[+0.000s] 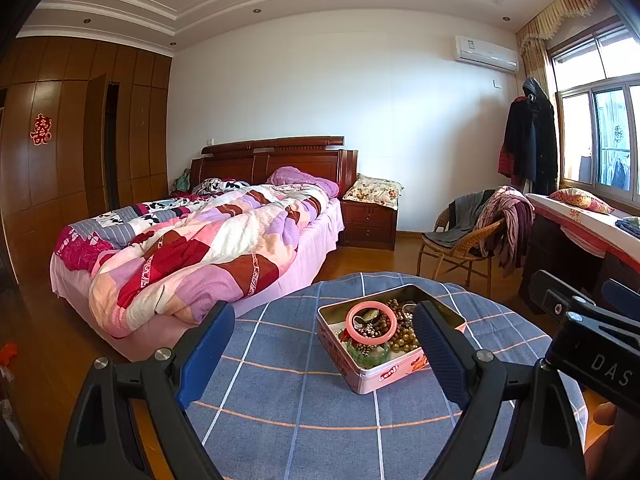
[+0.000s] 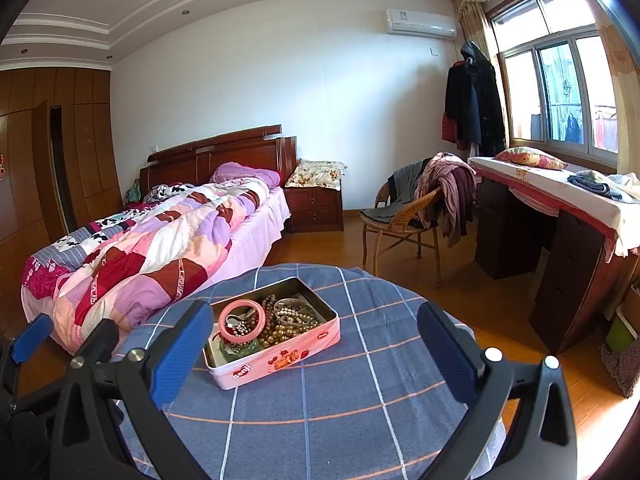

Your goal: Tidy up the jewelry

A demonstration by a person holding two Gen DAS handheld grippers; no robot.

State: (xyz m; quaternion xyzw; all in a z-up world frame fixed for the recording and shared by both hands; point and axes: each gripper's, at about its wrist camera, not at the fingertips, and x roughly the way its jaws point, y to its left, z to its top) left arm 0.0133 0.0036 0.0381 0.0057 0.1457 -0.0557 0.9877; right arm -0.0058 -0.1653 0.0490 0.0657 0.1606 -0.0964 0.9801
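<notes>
Left gripper [image 1: 324, 354] hovers above table [image 1: 280, 392], jaws spread wide, holding nothing. Right gripper [image 2: 316, 350] level beside it, jaws equally wide, empty. Pink tin [image 2: 276, 360] sits open on checked blue cloth, between both grippers' fingers in view. Inside: pink bangle [image 2: 242, 320], green bangle [image 2: 240, 347], bead strings [image 2: 284, 326] tangled. Bed [image 1: 192, 240] behind, wicker chair [image 2: 404, 220] with clothes to right.

Both wrist views face the tin [image 1: 390, 338] from nearby
</notes>
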